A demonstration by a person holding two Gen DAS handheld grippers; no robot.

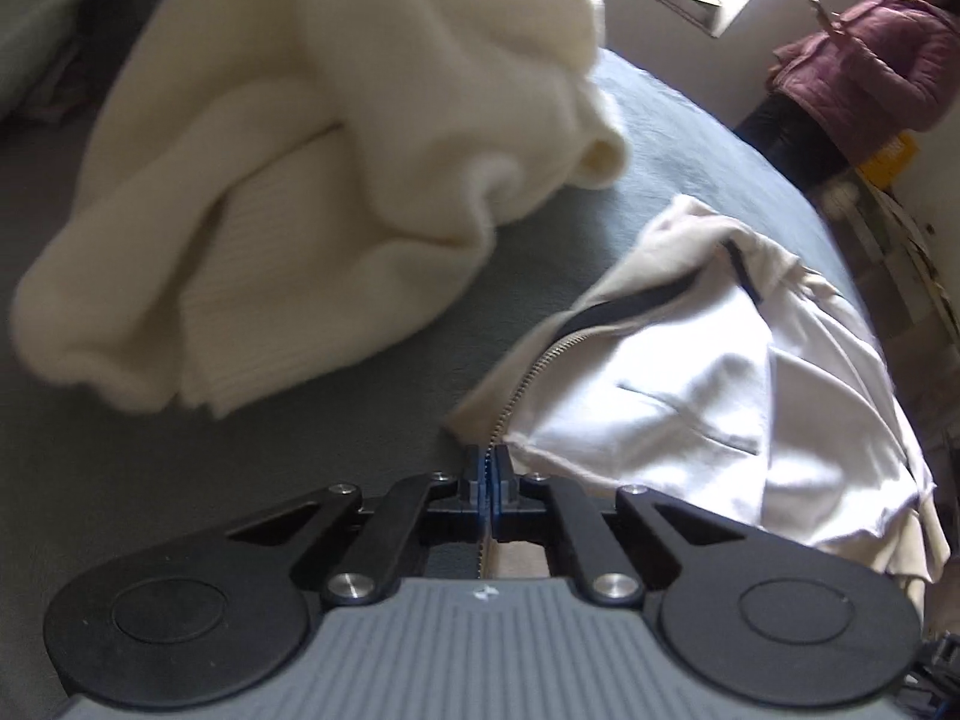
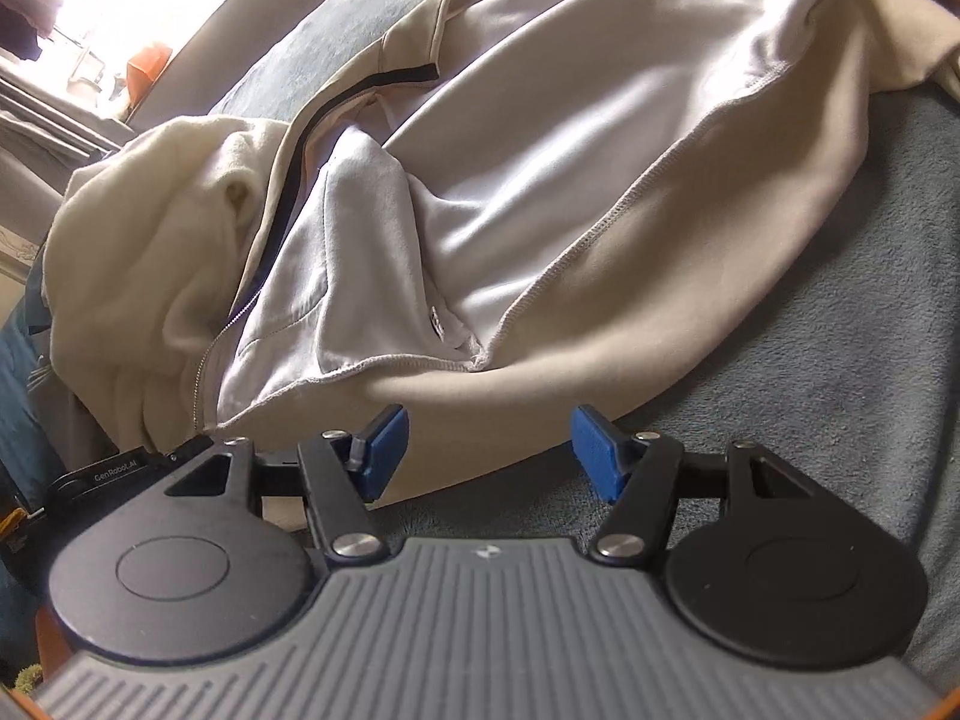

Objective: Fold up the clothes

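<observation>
Beige zip hoodie (image 2: pixel 600 138): spread on grey blanket (image 2: pixel 840 360)
Left gripper (image 1: pixel 489 459): clamped on hoodie's zipper edge
Right gripper (image 2: pixel 489 450): jaws apart, at hoodie's hem
Cream sweater (image 1: pixel 300 180): bunched beside hoodie

A beige zip-up hoodie (image 2: pixel 600 180) lies crumpled on the grey blanket, its front open so the paler lining shows, with a metal zipper and dark tape along the edge. Beside it, seemingly touching, sits a cream ribbed knit sweater (image 1: pixel 336 168), bunched in a loose heap.
</observation>
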